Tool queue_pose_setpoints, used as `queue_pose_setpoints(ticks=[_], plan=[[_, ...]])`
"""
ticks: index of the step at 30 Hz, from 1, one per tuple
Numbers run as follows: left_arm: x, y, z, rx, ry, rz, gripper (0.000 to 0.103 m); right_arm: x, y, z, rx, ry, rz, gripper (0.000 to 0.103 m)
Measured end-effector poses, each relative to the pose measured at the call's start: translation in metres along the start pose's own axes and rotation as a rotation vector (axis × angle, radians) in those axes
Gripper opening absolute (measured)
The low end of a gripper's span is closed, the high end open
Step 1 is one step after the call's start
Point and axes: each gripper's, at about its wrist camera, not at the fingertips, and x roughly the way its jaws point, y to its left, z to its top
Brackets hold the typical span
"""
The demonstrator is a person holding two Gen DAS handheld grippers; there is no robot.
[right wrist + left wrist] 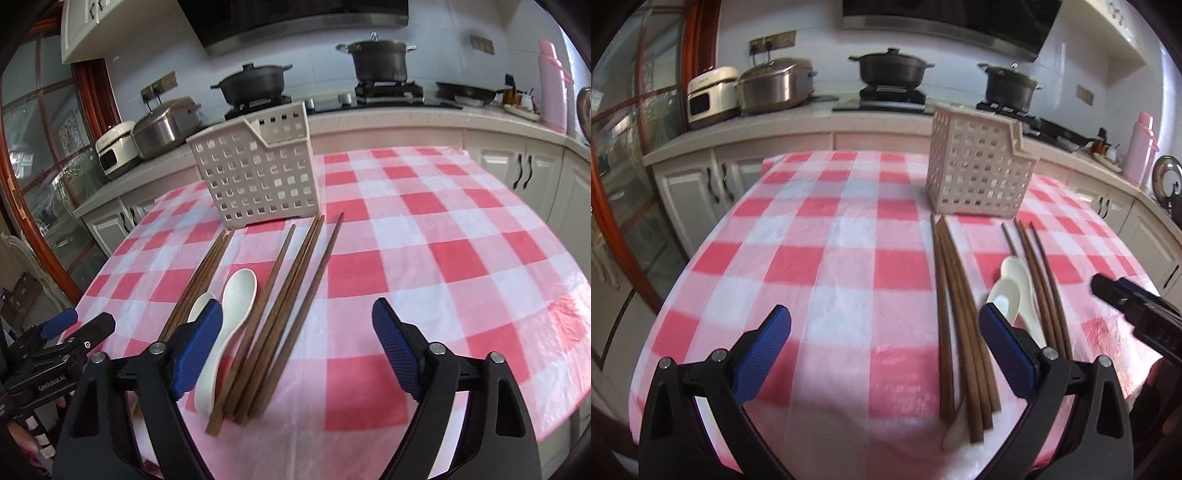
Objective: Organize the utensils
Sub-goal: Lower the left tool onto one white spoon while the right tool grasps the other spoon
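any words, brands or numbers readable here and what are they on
"GenRoboLAI", as best it reads, in white on the black body of the left hand-held gripper.
A small brand mark on the white cooker is too small to read.
A faint embossed marking on the right hand-held gripper is too blurred to read.
No other text shows.

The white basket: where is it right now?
The basket stands upright on the checked table, toward its far edge, just beyond the tips of the chopsticks and spoons; left of centre in the right wrist view.
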Motion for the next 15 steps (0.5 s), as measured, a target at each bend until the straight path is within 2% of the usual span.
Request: queue_pose_setpoints(ticks=[3,7,9,13,15], plan=[[0.011,-0.005,0.008,0.056,0.016,-0.037,0.098,0.013,0.003,0.005,-0.007,0.022,-0.009,0.069],[0.026,-0.009,0.014,0.065,0.069,-0.078,0.098,0.031,0.003,0.012,0.000,0.075,-0.019,0.060],[0.031,-0.014,0.015,0.093,0.088,-0.077,0.098,0.039,0.005,0.015,-0.003,0.101,-0.011,0.053],[0.038,-0.027,0.017,0.174,0.080,-0.083,0.081,0.047,0.014,0.018,-0.035,0.121,-0.001,0.047],[0.040,-0.027,0.017,0.168,0.079,-0.098,0.080,0.051,0.019,0.020,-0.046,0.129,0.009,0.047]])
